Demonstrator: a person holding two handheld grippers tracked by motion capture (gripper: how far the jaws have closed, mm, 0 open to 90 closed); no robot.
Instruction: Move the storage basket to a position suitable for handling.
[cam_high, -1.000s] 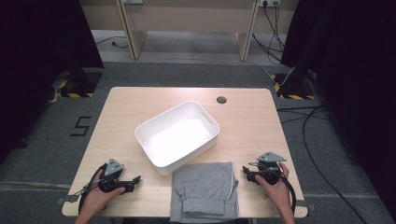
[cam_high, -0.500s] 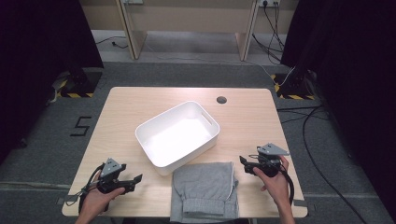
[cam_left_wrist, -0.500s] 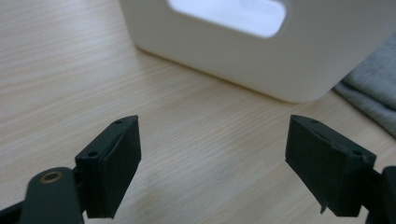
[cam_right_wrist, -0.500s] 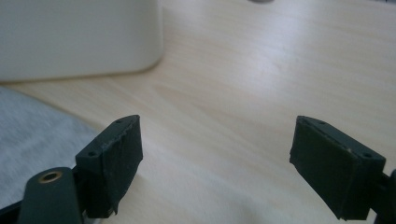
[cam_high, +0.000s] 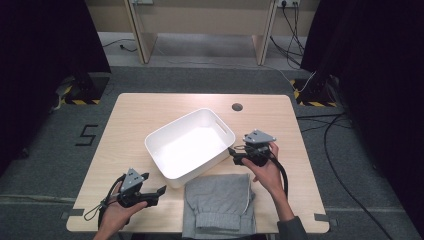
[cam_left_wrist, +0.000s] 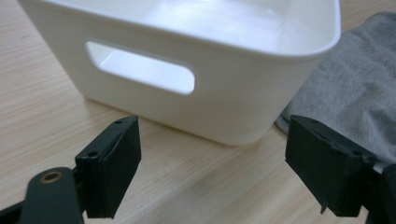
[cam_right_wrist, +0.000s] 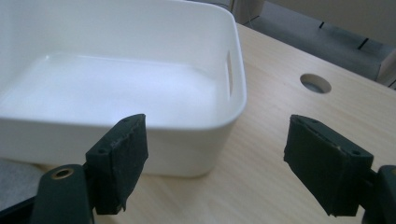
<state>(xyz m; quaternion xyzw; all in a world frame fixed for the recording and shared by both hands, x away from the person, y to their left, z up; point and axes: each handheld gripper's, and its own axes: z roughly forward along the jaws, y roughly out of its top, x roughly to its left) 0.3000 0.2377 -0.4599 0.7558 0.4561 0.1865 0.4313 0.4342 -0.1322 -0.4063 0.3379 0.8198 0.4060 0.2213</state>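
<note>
A white plastic bin (cam_high: 175, 123) sits empty in the middle of the wooden table, turned at an angle. A folded grey garment (cam_high: 217, 202) lies at the front edge just below it. My left gripper (cam_high: 159, 190) hovers open at the front left and points right at the bin's near corner. In the left gripper view, the handle-slot wall of the bin (cam_left_wrist: 224, 98) and the garment (cam_left_wrist: 355, 88) lie beyond the jaws. My right gripper (cam_high: 234, 155) is held above the table by the bin's right corner. Its jaws have just been closing a little with nothing between them. They face the bin (cam_right_wrist: 196, 154).
A round cable hole (cam_high: 237, 107) is in the table behind the bin and also shows as a hole (cam_right_wrist: 315, 83) in the right gripper view. Bare wood (cam_high: 125, 125) spreads left of the bin. Cables trail on the floor to the right.
The right gripper has lifted from beside the garment and moved up and left to the bin's right corner. The left gripper has edged right toward the bin.
</note>
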